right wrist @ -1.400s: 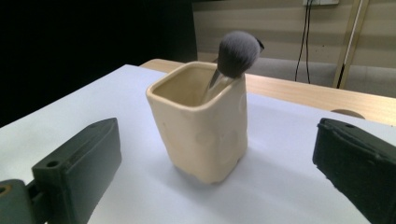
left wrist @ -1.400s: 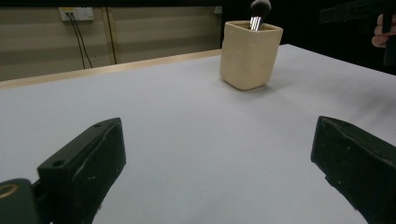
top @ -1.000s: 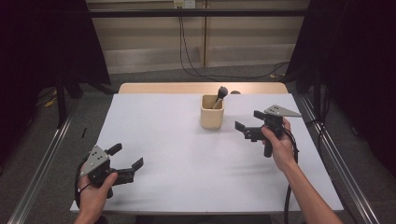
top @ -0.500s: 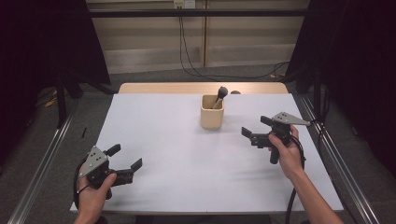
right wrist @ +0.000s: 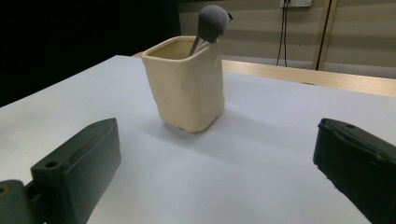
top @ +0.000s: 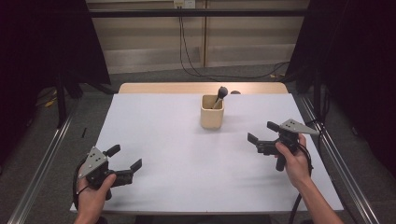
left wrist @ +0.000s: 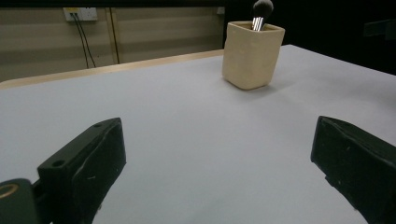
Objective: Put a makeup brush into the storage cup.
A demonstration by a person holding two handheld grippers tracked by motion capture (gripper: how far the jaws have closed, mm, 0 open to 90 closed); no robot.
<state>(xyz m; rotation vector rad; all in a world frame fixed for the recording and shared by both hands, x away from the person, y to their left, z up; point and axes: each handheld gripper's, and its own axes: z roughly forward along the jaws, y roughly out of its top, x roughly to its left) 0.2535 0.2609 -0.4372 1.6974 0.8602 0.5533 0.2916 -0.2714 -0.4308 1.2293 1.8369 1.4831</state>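
A beige square cup (top: 212,112) stands upright on the white desk (top: 187,154), toward the far edge and a little right of the middle. A makeup brush (top: 219,94) stands in it, its handle down inside and its dark, rounded bristle head poking above the rim, leaning toward the cup's far right corner. In the right gripper view the cup (right wrist: 185,83) sits close ahead, left of centre between the two black jaws, with the brush (right wrist: 208,24) tilted to the right above the rim. In the left gripper view the same cup (left wrist: 252,54) shows farther off, up and to the right, with the brush head (left wrist: 261,9) just clearing the top.

The right gripper (top: 263,136) is held over the desk near the right edge, its jaws spread wide and empty, pointing toward the left, with the cup near it but apart, farther up the desk. The person's right hand (top: 292,156) grips its handle from below, and a grey three-cornered plate rides on top.

The left gripper (top: 124,157) hangs low over the near left corner of the desk, well apart from the cup. Its jaws also stand wide with nothing between them, pointing toward the right. The person's left hand (top: 95,189) wraps its handle at the near edge.
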